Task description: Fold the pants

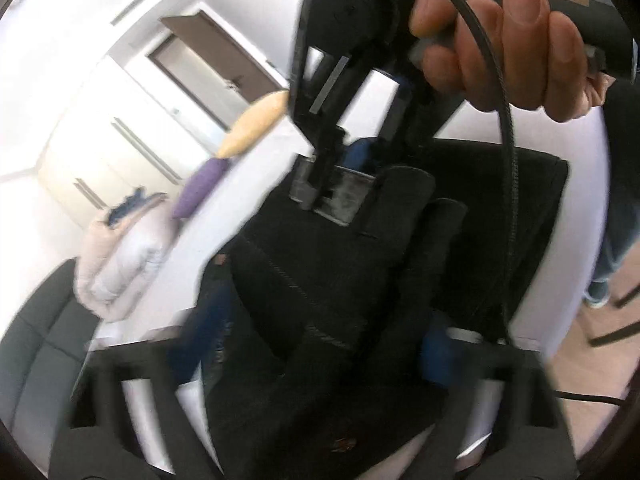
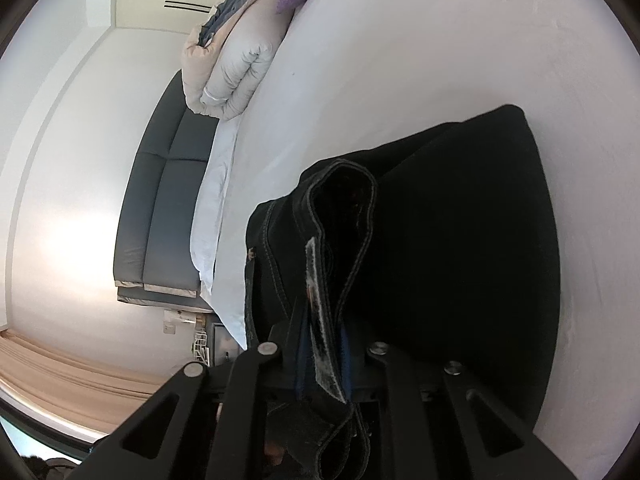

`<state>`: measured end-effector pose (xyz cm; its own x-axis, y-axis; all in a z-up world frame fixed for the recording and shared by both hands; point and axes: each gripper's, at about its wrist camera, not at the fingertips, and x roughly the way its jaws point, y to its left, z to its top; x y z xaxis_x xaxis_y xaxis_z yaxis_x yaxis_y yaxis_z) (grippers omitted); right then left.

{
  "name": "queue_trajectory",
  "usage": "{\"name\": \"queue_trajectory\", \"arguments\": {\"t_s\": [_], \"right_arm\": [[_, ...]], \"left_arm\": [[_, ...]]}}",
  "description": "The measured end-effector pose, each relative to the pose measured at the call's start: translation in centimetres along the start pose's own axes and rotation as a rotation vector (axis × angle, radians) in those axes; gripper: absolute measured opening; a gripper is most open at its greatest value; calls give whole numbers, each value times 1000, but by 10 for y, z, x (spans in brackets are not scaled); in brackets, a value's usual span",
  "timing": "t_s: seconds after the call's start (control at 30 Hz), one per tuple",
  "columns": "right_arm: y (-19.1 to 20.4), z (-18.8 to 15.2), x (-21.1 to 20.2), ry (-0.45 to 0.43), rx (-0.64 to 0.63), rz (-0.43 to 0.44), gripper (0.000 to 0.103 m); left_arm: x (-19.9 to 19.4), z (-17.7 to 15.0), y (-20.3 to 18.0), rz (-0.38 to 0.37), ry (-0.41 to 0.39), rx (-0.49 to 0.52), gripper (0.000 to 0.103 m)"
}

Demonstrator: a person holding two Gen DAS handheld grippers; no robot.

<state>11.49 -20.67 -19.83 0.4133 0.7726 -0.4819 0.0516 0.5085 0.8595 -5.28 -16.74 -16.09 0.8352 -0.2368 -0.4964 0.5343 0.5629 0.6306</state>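
Fingers: right gripper (image 2: 322,344) clamps pants (image 2: 440,240) hem | left gripper (image 1: 320,360) parted, tilted downward over pants

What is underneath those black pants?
The black pants lie on a white bed sheet, which shows all around them. What is beneath the cloth itself is covered. The right gripper pinches their folded edge.

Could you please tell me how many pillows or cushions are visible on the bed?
2: a purple cushion beside the folded white duvet, and a yellow-orange cushion just beyond it. Others may be hidden outside the views.
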Motion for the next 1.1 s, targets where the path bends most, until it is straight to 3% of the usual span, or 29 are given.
{"name": "queue_trajectory", "arguments": {"t_s": [0.03, 0.07, 0.1, 0.2, 0.47, 0.67, 1.1], "right_arm": [[-1, -1, -1, -3, 2, 0, 15], [-1, 0, -1, -6, 4, -1, 15], [-2, -1, -2, -10, 6, -3, 14], [-3, 0, -5, -22, 0, -17, 13], [4, 5, -23, -78, -50, -56, 11], [-11, 4, -43, -112, -47, -64, 11], [-44, -20, -57, -187, 3, -30, 11]], "left_arm": [[2, 1, -3, -28, 16, -4, 28], [9, -5, 4, -36, 17, -9, 27], [8, -4, 0, -45, 17, -3, 17], [5, -3, -6, -72, 15, -9, 12], [6, 7, 10, -112, -22, -24, 10], [-11, -3, 5, -153, -50, 17, 10], [-2, -14, 23, -210, -56, 75, 10]]}}
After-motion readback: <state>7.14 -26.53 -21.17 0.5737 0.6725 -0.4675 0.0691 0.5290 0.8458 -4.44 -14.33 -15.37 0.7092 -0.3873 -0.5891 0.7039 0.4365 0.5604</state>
